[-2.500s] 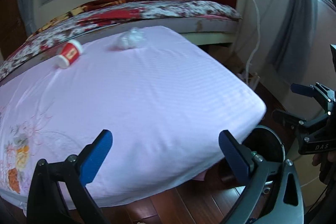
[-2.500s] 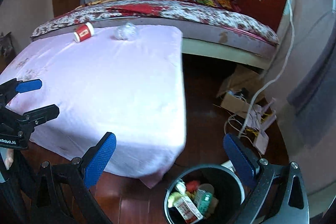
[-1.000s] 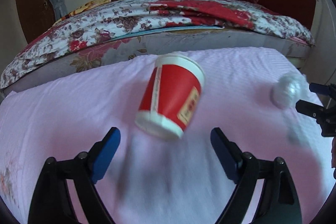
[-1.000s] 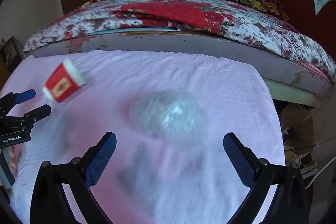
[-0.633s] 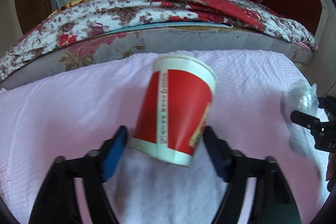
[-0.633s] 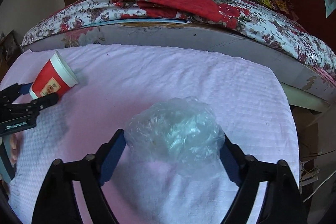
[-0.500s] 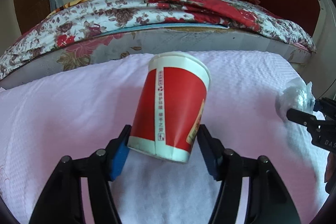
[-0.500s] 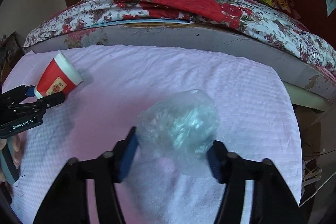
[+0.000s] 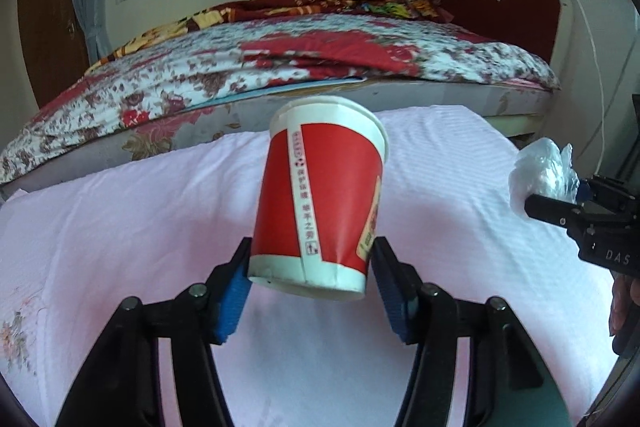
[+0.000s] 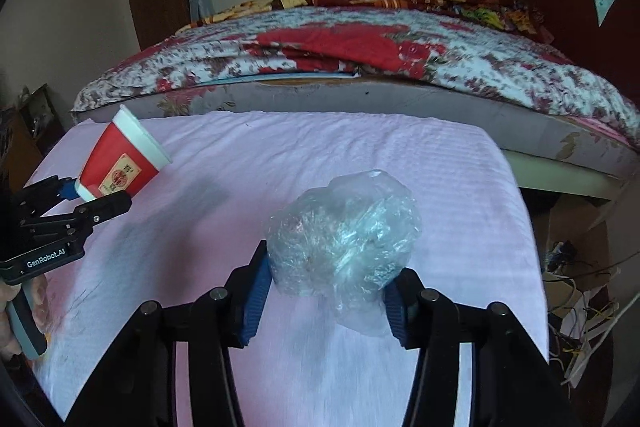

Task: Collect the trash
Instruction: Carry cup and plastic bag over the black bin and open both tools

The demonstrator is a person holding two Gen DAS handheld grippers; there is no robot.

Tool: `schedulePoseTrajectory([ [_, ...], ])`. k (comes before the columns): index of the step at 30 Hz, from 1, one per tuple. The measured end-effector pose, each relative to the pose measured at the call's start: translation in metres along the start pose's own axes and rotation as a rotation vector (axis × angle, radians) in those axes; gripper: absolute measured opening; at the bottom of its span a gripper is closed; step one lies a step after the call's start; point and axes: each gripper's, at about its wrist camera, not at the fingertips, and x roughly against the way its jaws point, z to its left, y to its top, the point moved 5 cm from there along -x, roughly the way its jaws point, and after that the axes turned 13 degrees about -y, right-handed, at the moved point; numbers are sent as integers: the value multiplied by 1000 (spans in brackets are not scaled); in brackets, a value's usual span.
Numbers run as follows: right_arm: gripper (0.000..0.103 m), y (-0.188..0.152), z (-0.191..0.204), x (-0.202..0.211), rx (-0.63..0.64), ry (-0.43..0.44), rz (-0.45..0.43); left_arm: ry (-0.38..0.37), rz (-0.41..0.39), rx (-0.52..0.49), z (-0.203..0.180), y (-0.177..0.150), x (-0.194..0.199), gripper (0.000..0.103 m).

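Pick-up step: left tongs [image 9: 310, 283] tightening on the red paper cup [image 9: 320, 195], right tongs [image 10: 324, 291] tightening on crumpled plastic wrap [image 10: 344, 235]; next, carry both to a bin.

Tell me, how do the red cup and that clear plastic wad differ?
The red paper cup is stiff and opaque, with printed labels; the crumpled plastic bag is soft, see-through and shapeless. The cup sits base-first in the closing left tongs, rim pointing away; the bag bulges between the closing right tongs. Both are trash, each pinched by blue pads above the pink sheet.
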Motion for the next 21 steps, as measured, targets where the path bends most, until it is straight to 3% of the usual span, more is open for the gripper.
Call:
schedulePoseTrajectory([
  [7, 53, -24, -13, 53, -8, -14, -33, -15, -18, -21, -42, -13, 32, 58],
  [21, 53, -51, -39, 157, -29, -24, -130, -68, -115, -42, -90, -13, 99, 57],
])
